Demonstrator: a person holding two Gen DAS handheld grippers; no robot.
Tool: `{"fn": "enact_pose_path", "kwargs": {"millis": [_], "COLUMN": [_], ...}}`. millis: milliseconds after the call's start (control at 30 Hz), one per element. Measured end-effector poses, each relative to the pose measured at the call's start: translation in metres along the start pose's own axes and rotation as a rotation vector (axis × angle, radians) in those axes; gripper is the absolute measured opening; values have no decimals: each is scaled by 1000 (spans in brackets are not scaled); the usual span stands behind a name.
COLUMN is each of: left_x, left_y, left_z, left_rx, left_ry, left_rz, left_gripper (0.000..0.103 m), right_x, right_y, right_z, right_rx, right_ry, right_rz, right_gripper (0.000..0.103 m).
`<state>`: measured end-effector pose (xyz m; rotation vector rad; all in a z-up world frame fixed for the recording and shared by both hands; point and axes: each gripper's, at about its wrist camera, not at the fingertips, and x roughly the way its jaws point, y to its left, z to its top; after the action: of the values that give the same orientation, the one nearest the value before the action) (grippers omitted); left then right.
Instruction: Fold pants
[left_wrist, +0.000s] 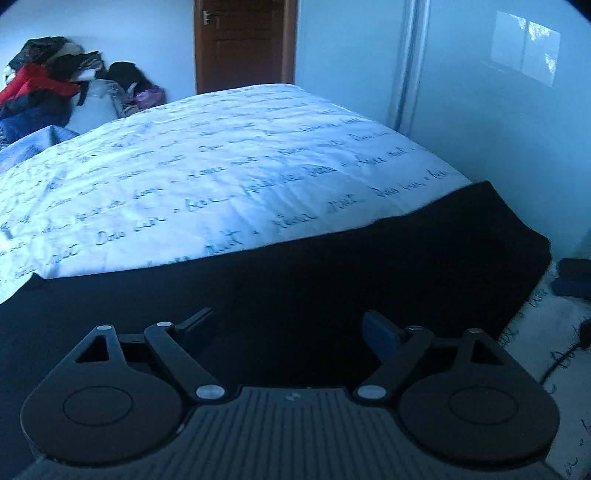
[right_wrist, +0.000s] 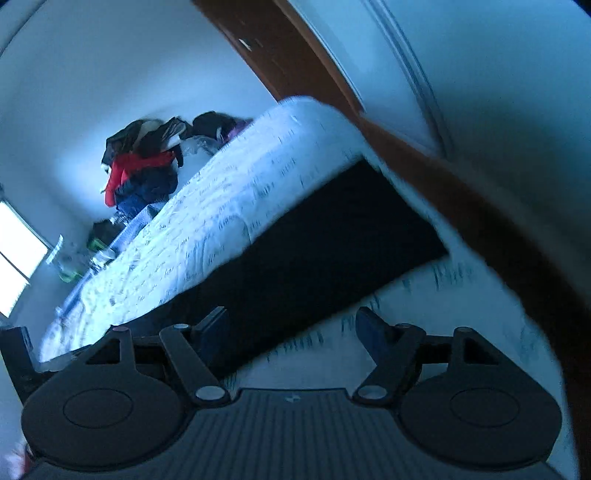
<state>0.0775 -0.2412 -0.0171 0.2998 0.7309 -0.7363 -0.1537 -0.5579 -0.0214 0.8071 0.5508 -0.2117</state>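
One black pants (left_wrist: 332, 280) panel lies flat, smooth.

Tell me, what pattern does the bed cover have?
White bed cover with rows of dark handwritten script, clearest in the left wrist view.

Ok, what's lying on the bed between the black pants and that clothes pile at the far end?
Nothing: in the left wrist view only bare script-printed bedspread stretches from the pants to the clothes pile.
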Motion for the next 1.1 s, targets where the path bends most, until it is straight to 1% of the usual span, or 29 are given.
{"fn": "enact_pose_path", "kwargs": {"millis": [100,200,267,367,400,433,467,500,533,567,633,700,767,900,933,1033,1100], "left_x": [1,1,1,3,5,6,7,8,9,10,11,16,23,36,40,51,59], "left_y": [-7,-7,-4,3,5,6,8,9,11,13,18,24,30,39,39,41,40], "left_z": [-1,0,2,6,8,9,10,11,13,14,17,20,20,19,19,18,17], "left_rx": [26,28,9,-38,-51,-61,-70,-79,-88,-101,-139,-206,-296,-493,-537,-656,-719], "left_ry": [7,6,8,24,32,36,40,44,53,64,82,113,145,178,188,205,207], "left_rz": [10,11,5,-6,-10,-15,-24,-34,-47,-63,-124,-215,-313,-525,-567,-677,-732], "left_gripper": [87,87,87,87,87,87,87,87,87,86,86,86,86,87,88,90,91], "right_x": [9,24,31,36,39,43,46,49,50,48,43,39,41,50,53,64,71], "right_y": [-7,-14,-24,-43,-47,-50,-52,-53,-55,-56,-49,-34,-11,57,72,109,130], "right_z": [-5,1,5,11,12,13,14,13,13,11,10,12,15,6,4,-16,-34], "right_rx": [46,105,196,356,393,417,431,442,451,447,392,298,156,-234,-309,-511,-619], "right_ry": [-11,-67,-117,-211,-232,-250,-258,-260,-262,-269,-289,-306,-302,-293,-287,-250,-216], "right_rz": [17,41,45,83,85,75,47,20,7,2,-20,-58,-101,-214,-228,-231,-216], "right_gripper": [76,76,76,74,66,47,35,17,11,11,10,10,10,10,10,10,10]}}
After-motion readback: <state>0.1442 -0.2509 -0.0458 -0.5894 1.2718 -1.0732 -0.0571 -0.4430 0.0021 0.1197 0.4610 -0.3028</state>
